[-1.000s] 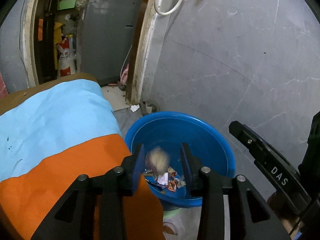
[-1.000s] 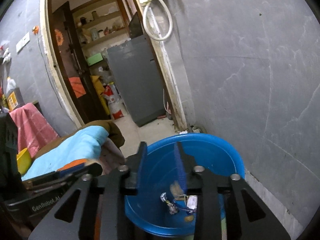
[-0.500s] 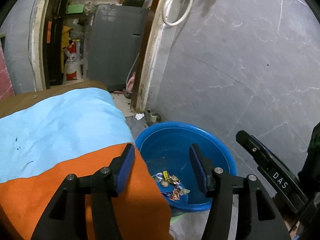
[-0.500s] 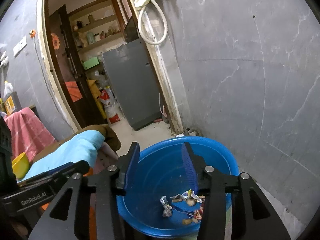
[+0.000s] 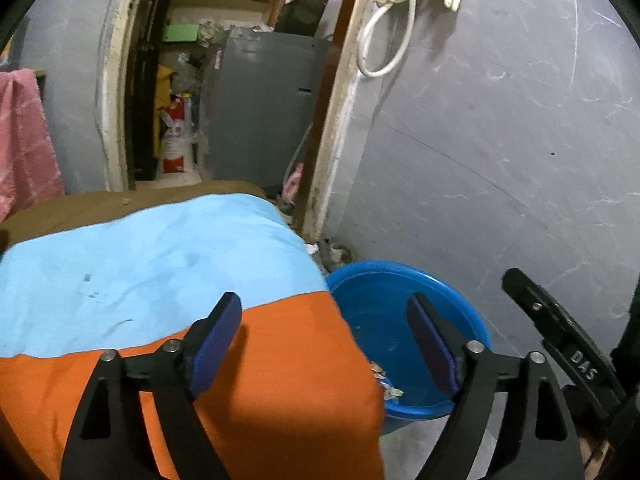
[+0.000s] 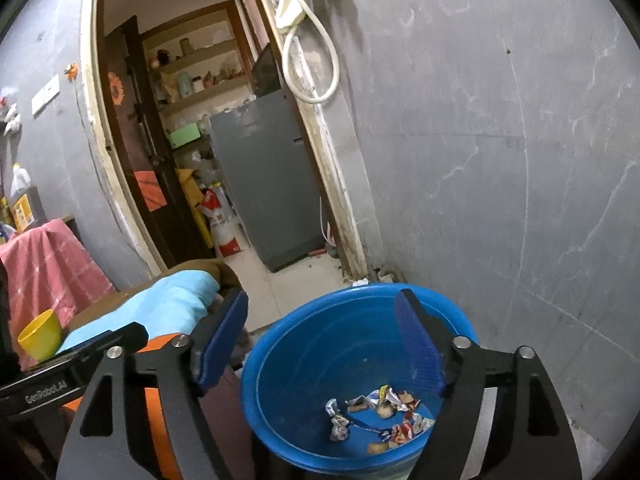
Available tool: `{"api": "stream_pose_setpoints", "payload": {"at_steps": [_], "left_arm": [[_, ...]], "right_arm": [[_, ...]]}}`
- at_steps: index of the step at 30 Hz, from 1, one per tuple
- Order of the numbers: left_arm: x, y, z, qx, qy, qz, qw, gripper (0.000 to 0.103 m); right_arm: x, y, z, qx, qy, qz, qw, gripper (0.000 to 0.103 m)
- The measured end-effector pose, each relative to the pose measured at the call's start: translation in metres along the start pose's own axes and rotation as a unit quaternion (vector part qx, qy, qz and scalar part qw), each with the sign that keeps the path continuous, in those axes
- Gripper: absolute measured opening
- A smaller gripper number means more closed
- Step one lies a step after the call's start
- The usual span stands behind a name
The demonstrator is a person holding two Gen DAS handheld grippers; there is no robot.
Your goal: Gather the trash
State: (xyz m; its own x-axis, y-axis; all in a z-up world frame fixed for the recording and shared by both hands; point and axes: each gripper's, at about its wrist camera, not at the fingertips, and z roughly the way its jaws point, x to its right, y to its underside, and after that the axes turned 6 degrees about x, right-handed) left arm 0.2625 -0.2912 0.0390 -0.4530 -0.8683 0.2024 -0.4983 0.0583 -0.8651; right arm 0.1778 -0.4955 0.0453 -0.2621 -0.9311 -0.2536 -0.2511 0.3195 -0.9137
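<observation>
beside the grey wall, the blue basin (image 6: pixel 276 364) sits on the floor against the bed's orange and blue cover (image 5: pixel 256 360), close enough to drop scraps straight in. wrappers and crumbs (image 6: pixel 380 412) already lie at its bottom. the right gripper (image 6: pixel 320 340) hangs over the basin and the left gripper (image 5: pixel 324 340) over the cover's edge; both have just been opening, with nothing between their jaws.

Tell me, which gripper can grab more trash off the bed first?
Probably the left gripper. Its open, empty jaws already hang over the orange and blue bedcover, while the right gripper, also open and empty, faces into the blue tub of wrappers. No trash shows on the cover.
</observation>
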Motion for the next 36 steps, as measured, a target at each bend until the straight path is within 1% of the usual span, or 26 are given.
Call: {"api": "stream_pose_setpoints", "payload": {"at_steps": [4,5,7,12,20,24,28,33,36], "left_arm": [[-0.007,0.000,-0.015,0.024,-0.015,-0.010,0.9996,0.091],[-0.011,0.000,-0.019,0.029,-0.017,-0.011,0.9994,0.094],[-0.018,0.002,-0.031,0.044,-0.023,-0.013,0.9987,0.095],[-0.032,0.007,-0.060,0.075,-0.037,-0.016,0.9964,0.100],[-0.042,0.016,-0.105,0.109,-0.045,-0.017,0.9929,0.101],[-0.044,0.021,-0.128,0.124,-0.050,-0.015,0.9909,0.101],[-0.048,0.028,-0.149,0.134,-0.056,-0.006,0.9894,0.101],[-0.056,0.039,-0.172,0.139,-0.067,-0.008,0.9881,0.101],[-0.061,0.048,-0.187,0.141,-0.079,-0.007,0.9868,0.101]], "right_arm": [[-0.009,0.001,-0.010,0.013,0.003,-0.014,1.000,0.090],[-0.010,0.002,-0.013,0.015,0.005,-0.016,1.000,0.095],[-0.012,0.002,-0.018,0.021,0.004,-0.018,1.000,0.103],[-0.020,0.002,-0.040,0.050,0.009,-0.028,0.998,0.103],[-0.043,0.006,-0.081,0.088,0.000,-0.058,0.994,0.103],[-0.056,0.011,-0.101,0.097,-0.003,-0.074,0.992,0.103],[-0.068,0.017,-0.120,0.111,-0.007,-0.081,0.990,0.103],[-0.080,0.026,-0.145,0.126,-0.009,-0.093,0.988,0.103],[-0.086,0.031,-0.158,0.134,-0.012,-0.093,0.986,0.103]]}}
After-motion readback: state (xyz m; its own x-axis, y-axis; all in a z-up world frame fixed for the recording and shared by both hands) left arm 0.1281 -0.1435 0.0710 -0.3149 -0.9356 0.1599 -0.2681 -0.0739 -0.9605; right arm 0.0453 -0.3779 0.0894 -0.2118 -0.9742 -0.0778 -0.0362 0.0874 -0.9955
